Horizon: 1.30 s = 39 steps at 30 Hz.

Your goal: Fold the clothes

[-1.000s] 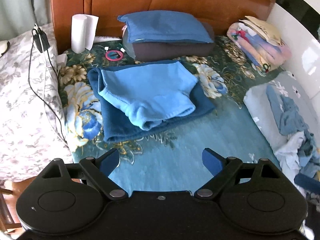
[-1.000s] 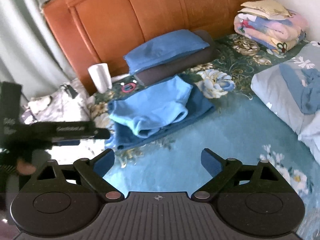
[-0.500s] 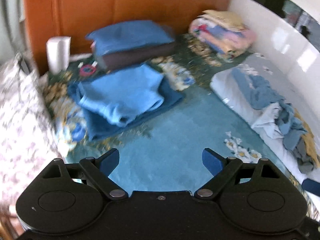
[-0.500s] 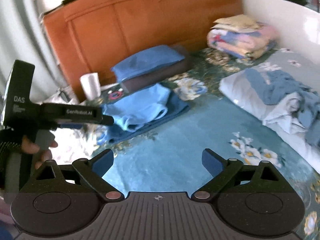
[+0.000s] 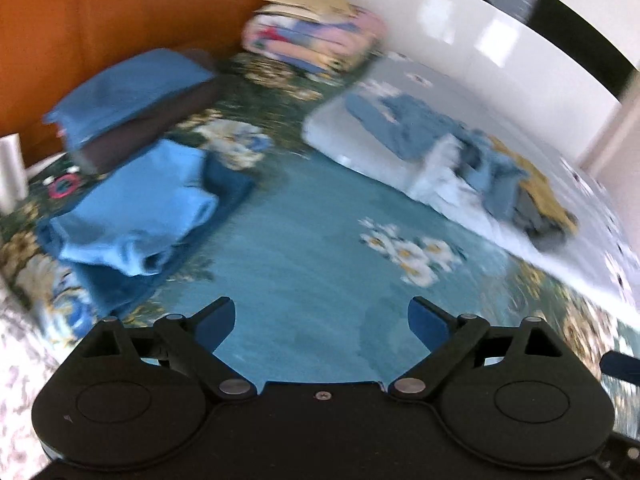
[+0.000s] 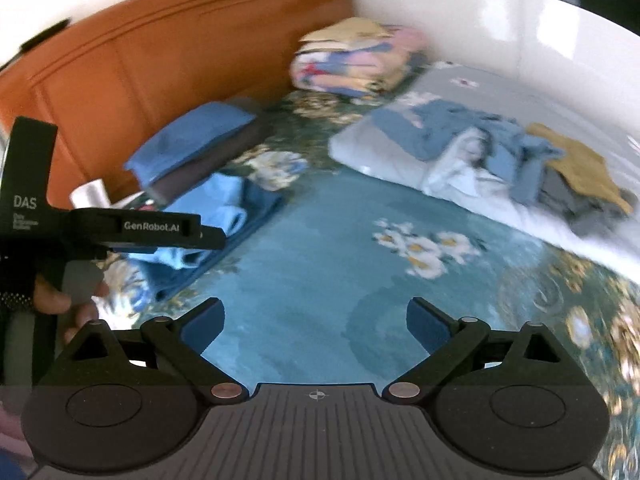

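We look from two wrist cameras, each set behind its own gripper and facing forward along the fingers, down over the bed [image 5: 304, 240]. The left view sits above the left gripper [image 5: 322, 316], tilted a little, and is blurred. The right view rides behind the right gripper [image 6: 316, 316] and stands to the right of the other, since the left gripper [image 6: 160, 232] shows at its left edge. Both share the headboard [image 6: 160, 40], folded pile [image 5: 132, 216] [image 6: 216, 216], loose clothes [image 5: 472, 160] [image 6: 500, 148] and blankets [image 5: 316, 36] [image 6: 352, 60], all well ahead.
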### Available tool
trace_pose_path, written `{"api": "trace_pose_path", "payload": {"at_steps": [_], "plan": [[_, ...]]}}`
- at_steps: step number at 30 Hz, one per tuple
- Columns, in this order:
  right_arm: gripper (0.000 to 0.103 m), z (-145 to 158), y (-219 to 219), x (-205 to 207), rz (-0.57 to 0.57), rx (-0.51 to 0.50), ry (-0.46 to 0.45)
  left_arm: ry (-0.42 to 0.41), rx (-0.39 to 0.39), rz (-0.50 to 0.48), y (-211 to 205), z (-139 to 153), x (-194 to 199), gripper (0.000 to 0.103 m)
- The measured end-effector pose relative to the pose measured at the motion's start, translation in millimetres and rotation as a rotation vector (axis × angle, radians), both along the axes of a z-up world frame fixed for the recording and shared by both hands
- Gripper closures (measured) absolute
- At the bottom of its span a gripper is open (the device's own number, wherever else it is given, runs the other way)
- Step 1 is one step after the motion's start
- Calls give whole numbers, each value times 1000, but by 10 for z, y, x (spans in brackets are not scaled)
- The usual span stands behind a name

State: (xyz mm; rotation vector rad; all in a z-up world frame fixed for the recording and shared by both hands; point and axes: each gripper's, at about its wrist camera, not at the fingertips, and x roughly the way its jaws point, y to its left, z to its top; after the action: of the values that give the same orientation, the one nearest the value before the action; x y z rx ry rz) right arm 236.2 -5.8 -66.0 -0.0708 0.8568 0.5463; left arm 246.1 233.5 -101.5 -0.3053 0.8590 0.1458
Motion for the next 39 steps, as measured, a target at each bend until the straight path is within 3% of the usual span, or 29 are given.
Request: {"api": "trace_pose_path", "payload": {"at_steps": [7, 11, 17, 25, 30, 39], "plan": [[4, -7, -475, -97, -145, -22, -20, -22, 26, -179, -527, 42, 169, 11], [3, -14, -766, -101, -169, -19, -34, -57, 46, -241, -851, 130, 216, 11], [2, -6, -1216, -89, -138, -25, -48, -72, 78, -255, -1405, 187, 268, 5], [1, -132, -1846, -112, -132, 7, -30, 9, 275, -330, -2237, 135, 156, 2], [1, -207, -2122, -149, -135, 34, -15, 42, 256, -350, -2452, 95, 57, 2], [1, -256, -2300, -144, -124, 75, -7, 63, 297, -306, -2593, 125, 31, 2]]}}
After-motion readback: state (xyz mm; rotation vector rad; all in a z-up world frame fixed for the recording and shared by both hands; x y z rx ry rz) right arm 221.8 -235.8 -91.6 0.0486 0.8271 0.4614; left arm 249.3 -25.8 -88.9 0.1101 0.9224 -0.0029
